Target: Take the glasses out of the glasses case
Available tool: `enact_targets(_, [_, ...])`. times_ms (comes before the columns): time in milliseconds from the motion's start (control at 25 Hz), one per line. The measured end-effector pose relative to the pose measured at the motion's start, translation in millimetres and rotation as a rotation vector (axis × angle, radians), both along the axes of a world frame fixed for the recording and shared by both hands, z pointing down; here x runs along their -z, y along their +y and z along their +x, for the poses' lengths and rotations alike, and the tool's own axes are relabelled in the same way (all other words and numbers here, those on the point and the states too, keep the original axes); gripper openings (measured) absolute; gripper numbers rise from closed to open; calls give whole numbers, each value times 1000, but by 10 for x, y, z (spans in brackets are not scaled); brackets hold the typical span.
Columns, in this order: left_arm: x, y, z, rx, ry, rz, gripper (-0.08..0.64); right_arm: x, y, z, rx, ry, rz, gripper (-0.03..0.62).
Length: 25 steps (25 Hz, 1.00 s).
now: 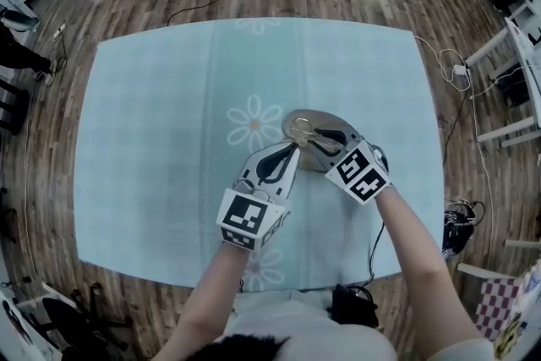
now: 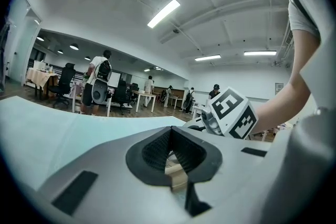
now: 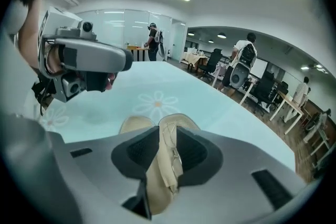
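Plainly, the open glasses case holds the glasses.

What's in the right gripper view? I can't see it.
The open jaws of the right hand-held gripper straddle an open beige glasses case with thin gold glasses in it, on a pale blue flower-print table.

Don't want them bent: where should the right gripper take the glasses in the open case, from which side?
Grip the glasses by the thin metal frame, from above along the glasses case, as the right gripper points. The wire lies edge-on between its open jaws, so closing should catch its sides. The left gripper holds the case.
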State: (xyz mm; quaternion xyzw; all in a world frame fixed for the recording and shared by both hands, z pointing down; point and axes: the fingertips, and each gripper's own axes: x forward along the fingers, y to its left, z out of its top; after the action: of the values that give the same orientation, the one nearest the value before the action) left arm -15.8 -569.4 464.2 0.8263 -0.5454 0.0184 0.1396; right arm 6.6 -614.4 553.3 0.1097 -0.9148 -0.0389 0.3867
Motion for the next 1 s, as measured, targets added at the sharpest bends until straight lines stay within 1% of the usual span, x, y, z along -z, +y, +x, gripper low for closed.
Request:
enact_targets(160, [-71,-46,-30,-2,13,-10,9,-245,-83,31,48,103,28,107])
enact_targets(280, [-114,-79,-50,-3,22,-21,9,-349,-139,34,71,146,49,107])
enact_targets(520, [-194,-110,-67,-5,37,-35,9,-501,-213,34,112,201,81,101])
enact_targets(720, [-272,-100,-57,-9,36,-47,9,-561,-248,15,147,229,118,94])
enact_targets(920, [-311,-139,-117,0,48,-48,9,-607,-269,-33,182,240,150,77])
enact_targets(1000, [-323,-143,-122,2,47,-51,9,-616,-252,-38,198,244,168,48])
